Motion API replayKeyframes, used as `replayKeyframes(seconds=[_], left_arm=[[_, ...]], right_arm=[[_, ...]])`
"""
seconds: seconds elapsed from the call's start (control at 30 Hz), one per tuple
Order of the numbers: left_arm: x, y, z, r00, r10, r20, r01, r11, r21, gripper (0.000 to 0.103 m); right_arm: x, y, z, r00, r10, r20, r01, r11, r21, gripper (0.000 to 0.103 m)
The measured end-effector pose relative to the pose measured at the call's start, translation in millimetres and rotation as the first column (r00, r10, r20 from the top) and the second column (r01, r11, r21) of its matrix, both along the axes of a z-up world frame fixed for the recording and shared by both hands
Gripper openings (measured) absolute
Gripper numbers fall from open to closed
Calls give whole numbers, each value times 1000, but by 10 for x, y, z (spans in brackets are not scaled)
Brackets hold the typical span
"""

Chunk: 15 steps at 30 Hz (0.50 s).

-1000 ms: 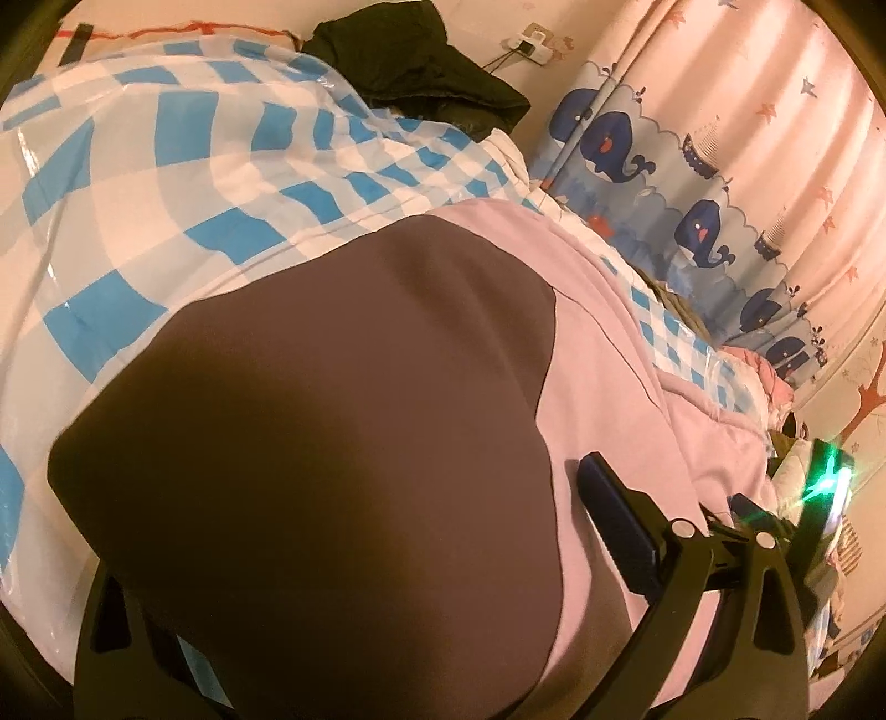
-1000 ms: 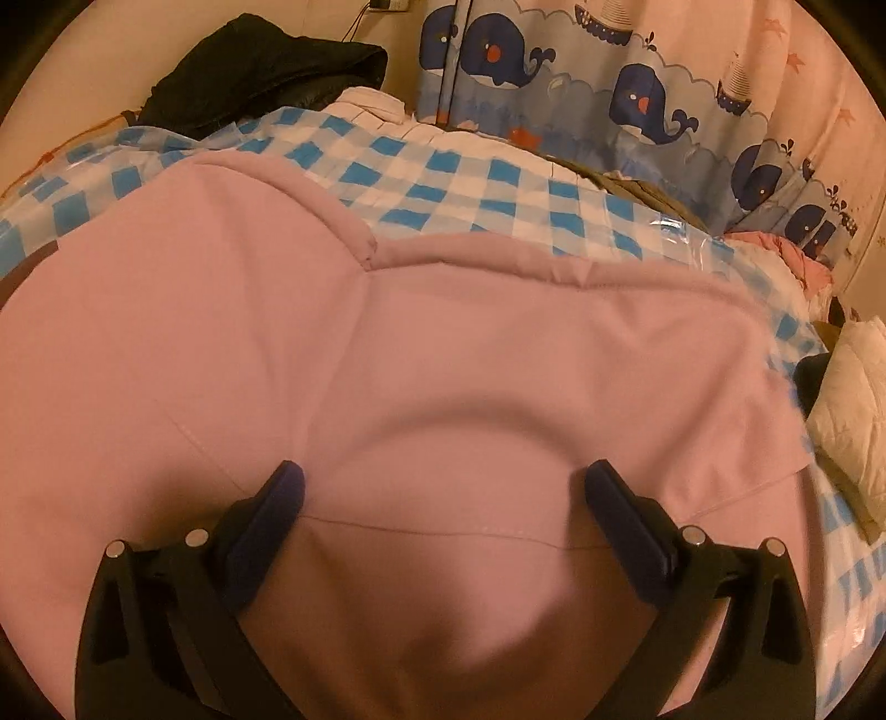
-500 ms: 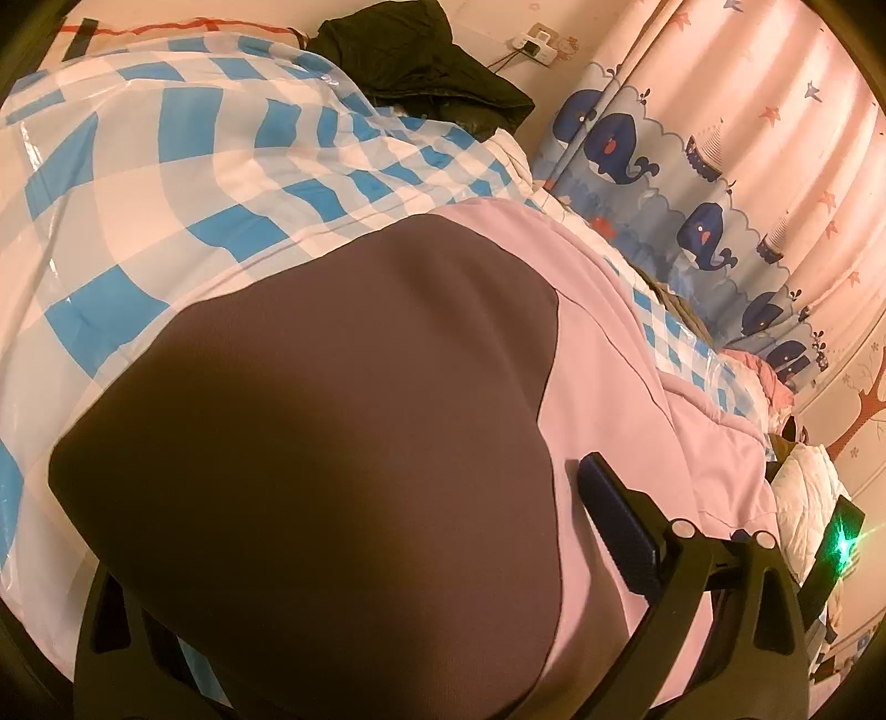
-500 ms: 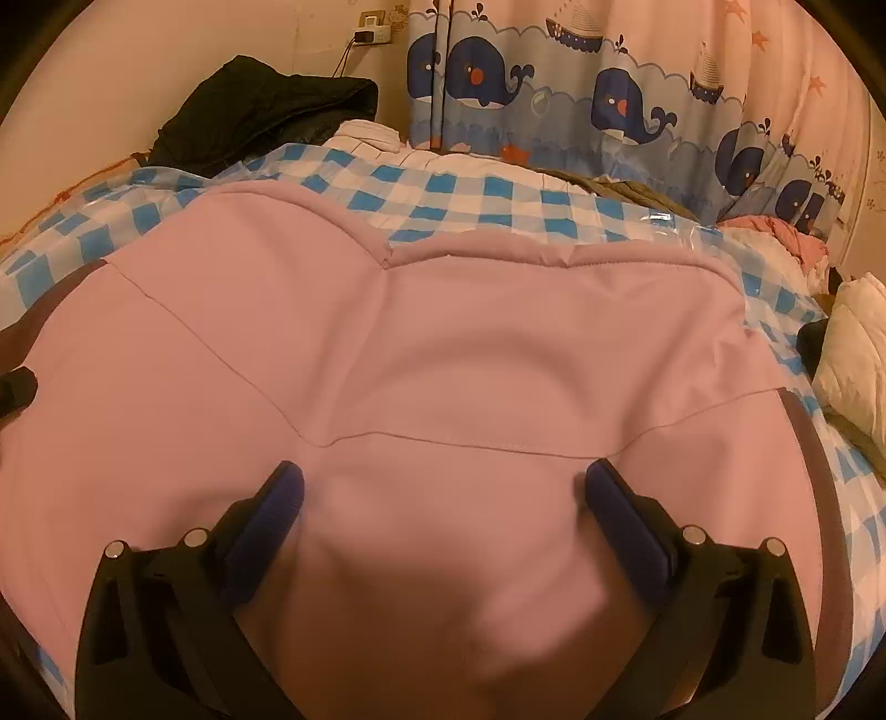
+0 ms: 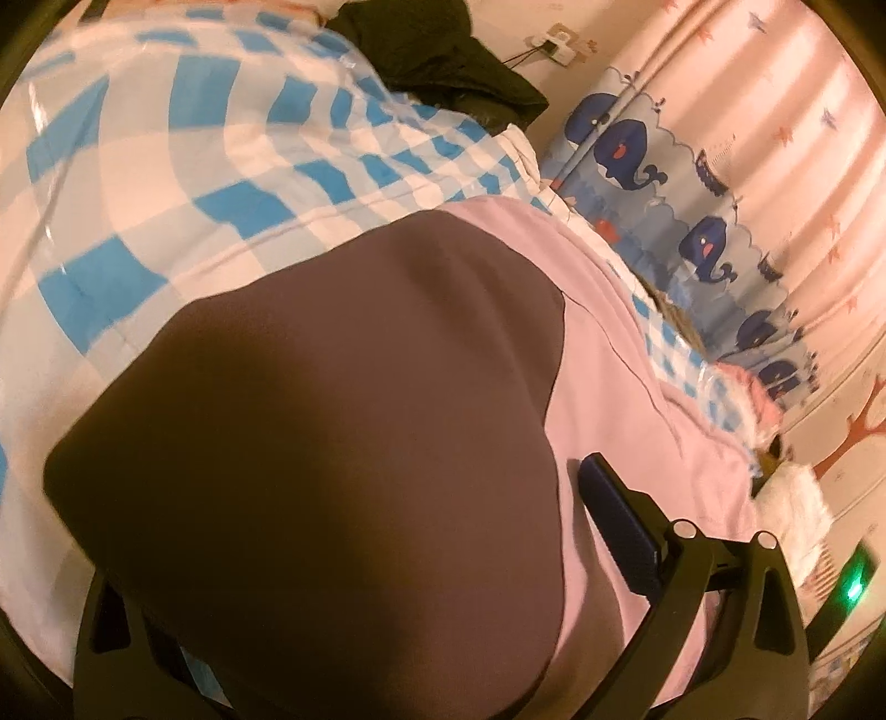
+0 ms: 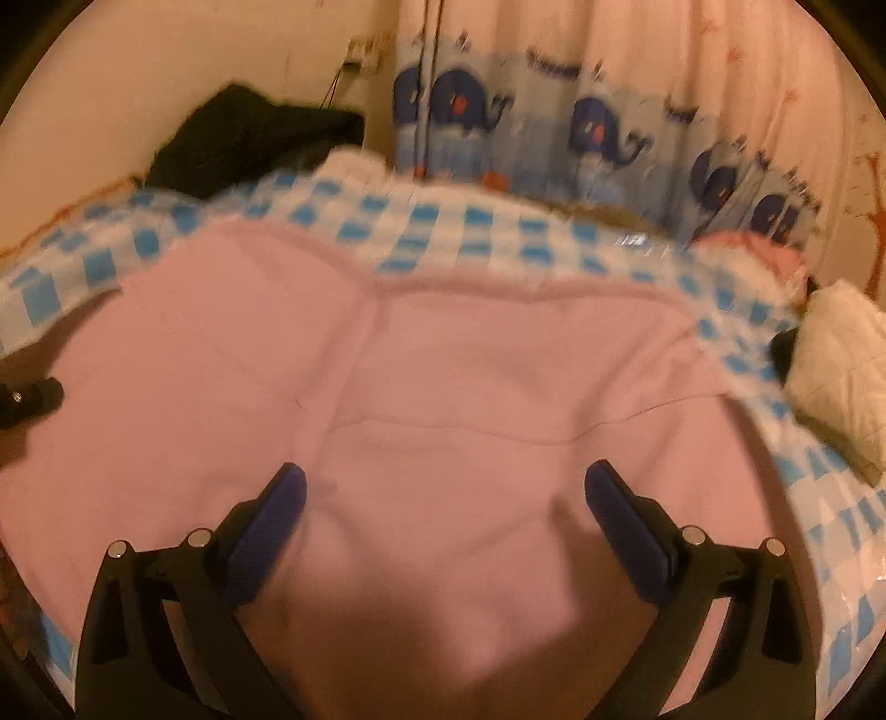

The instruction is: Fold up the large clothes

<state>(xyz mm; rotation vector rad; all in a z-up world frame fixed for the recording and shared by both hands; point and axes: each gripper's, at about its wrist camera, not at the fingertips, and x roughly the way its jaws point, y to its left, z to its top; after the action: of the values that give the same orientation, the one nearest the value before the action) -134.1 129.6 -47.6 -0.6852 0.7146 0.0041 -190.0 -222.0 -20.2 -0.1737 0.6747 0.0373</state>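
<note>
**Garment spread on the checked bed, both grippers above it**

Garment (image 6: 470, 387), pink with a brown panel (image 5: 343, 443), lies spread flat over a blue-and-white checked sheet (image 5: 166, 183) on a bed. In the right wrist view the pink cloth fills most of the picture; seams cross it, and its far edge runs along the checks. The picture is somewhat blurred.

Right gripper (image 6: 446, 498) hangs over the pink cloth with its blue-padded fingers (image 6: 274, 520) spread wide. Nothing is between them; whether the tips touch the fabric I cannot tell.

Left gripper (image 5: 387, 526) is over the brown panel. Only one blue pad (image 5: 620, 526) shows, at the seam where brown meets pink; the brown cloth covers the other finger. The black frames stand far apart at the bottom of the view, so the jaws look spread, but whether cloth is caught I cannot tell. The tip of this gripper also appears at the left edge of the right wrist view.

A black jacket (image 6: 249, 138) lies at the far corner of the bed, near a wall socket (image 5: 559, 47). A whale-print curtain (image 6: 598, 127) hangs beyond the bed, and a white pillow (image 6: 841, 360) sits at the right.
</note>
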Motion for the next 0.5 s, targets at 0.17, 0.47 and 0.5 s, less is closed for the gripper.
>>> replayKeyframes(seconds=[0.17,0.47,0.5], left_arm=[[-2,17,-30,1000,4,19,-4,1000,-31,95],[17,0,-48,999,28,30,-28,999,-23,95],[24,12,-54,999,33,27,-32,999,-28,95]], right_arm=[[5,-23,-7,1000,-1,-23,1,999,36,97],[-55,69,-48,999,10,-34,-9,999,40,97],[-72,65,5,1000,12,-25,-11,999,51,97]])
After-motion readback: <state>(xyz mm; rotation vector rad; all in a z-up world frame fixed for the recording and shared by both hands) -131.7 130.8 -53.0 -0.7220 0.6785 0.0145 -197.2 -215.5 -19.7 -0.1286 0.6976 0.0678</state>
